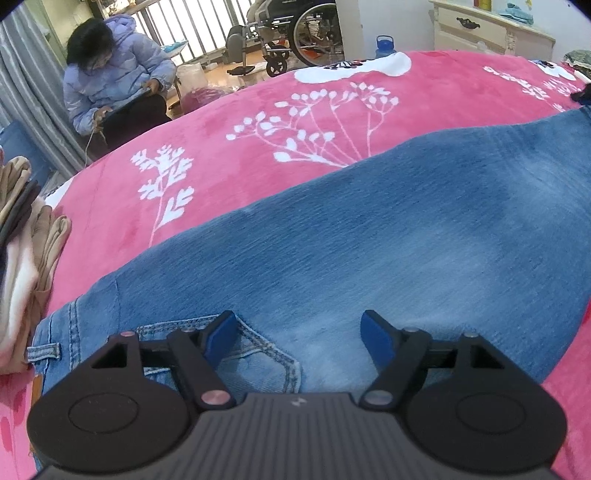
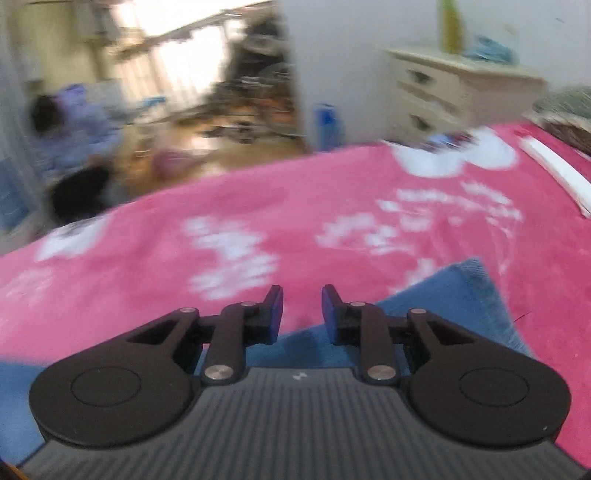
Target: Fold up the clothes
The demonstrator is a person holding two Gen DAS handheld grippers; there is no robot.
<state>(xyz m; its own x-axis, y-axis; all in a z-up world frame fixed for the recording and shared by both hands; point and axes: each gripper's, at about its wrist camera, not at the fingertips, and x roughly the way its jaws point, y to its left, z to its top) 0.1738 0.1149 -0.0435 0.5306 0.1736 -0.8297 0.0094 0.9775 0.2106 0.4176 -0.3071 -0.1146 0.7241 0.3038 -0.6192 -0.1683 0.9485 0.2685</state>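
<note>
Blue jeans (image 1: 369, 236) lie stretched across a pink blanket (image 1: 229, 110) with white plant prints. Their waistband and back pocket (image 1: 255, 358) sit right under my left gripper (image 1: 299, 332), which hovers over them wide open with nothing between its blue pads. In the blurred right wrist view, my right gripper (image 2: 302, 314) is open with a narrow gap and holds nothing. It sits above the hem end of a jeans leg (image 2: 454, 295) on the same pink blanket (image 2: 184, 229).
A stack of folded beige and white clothes (image 1: 22, 258) lies at the bed's left edge. A person in a lilac puffer jacket (image 1: 110, 74) sits beyond the bed. A wheelchair (image 1: 295, 33), a blue bottle (image 1: 385, 46) and a cream dresser (image 1: 487, 31) stand behind it.
</note>
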